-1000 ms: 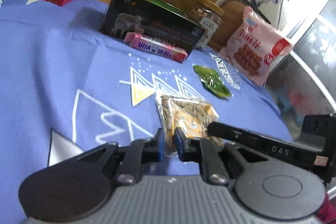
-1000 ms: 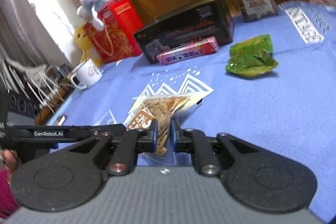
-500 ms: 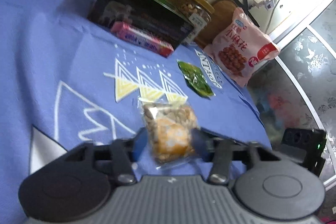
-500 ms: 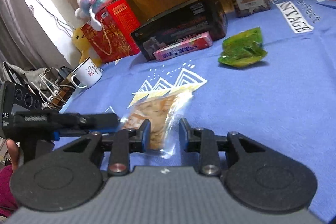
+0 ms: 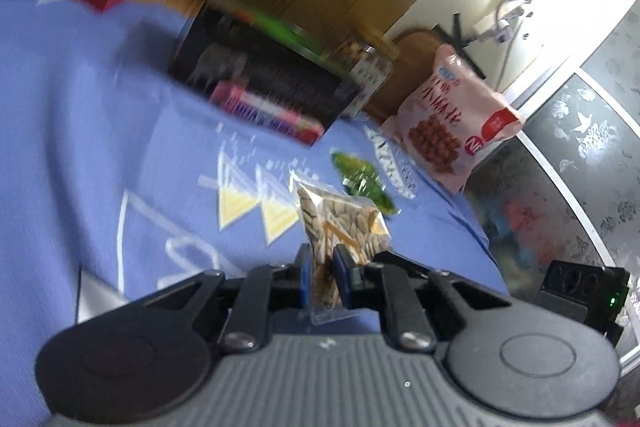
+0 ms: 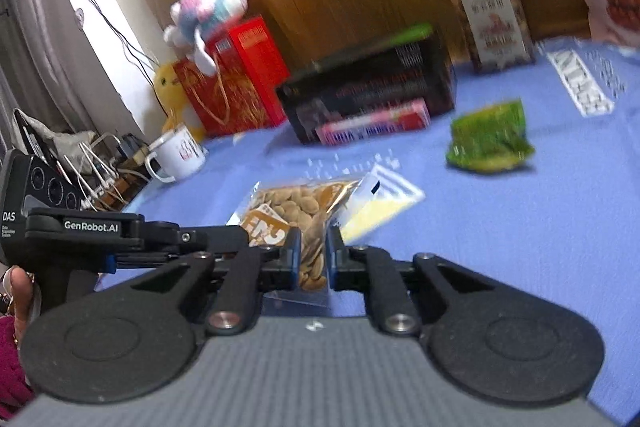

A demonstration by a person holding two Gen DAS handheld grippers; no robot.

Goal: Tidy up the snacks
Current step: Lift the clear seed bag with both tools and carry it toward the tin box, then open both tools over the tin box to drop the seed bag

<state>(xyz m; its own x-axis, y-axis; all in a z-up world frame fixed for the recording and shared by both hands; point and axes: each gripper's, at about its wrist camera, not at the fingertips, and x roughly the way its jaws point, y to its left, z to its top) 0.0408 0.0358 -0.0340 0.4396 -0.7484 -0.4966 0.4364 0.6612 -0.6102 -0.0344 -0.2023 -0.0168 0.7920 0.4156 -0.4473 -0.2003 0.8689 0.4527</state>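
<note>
left gripper (image 5: 323, 275) and right gripper (image 6: 312, 257) both clamped on same clear seed packet (image 5: 340, 223), held just above blue cloth (image 5: 80, 147), near green pouch (image 6: 488, 139). packet looks light, soft, crinkly film, likely slippery; contents shift. best hold: flat sealed edge, not bulging middle.

Seen from the right wrist, bare blue cloth (image 6: 520, 227) lies open from 1 to 4 o'clock, with only the green packet (image 6: 489, 138) sitting at 1. At 12 the pink box (image 6: 372, 127) touches the black box (image 6: 372, 95) behind it, closing that way. The jar (image 6: 494, 23) stands at 1, farther back. At 10 a white mug (image 6: 178, 155) and the red box (image 6: 236, 75) block the cloth's edge.
</note>
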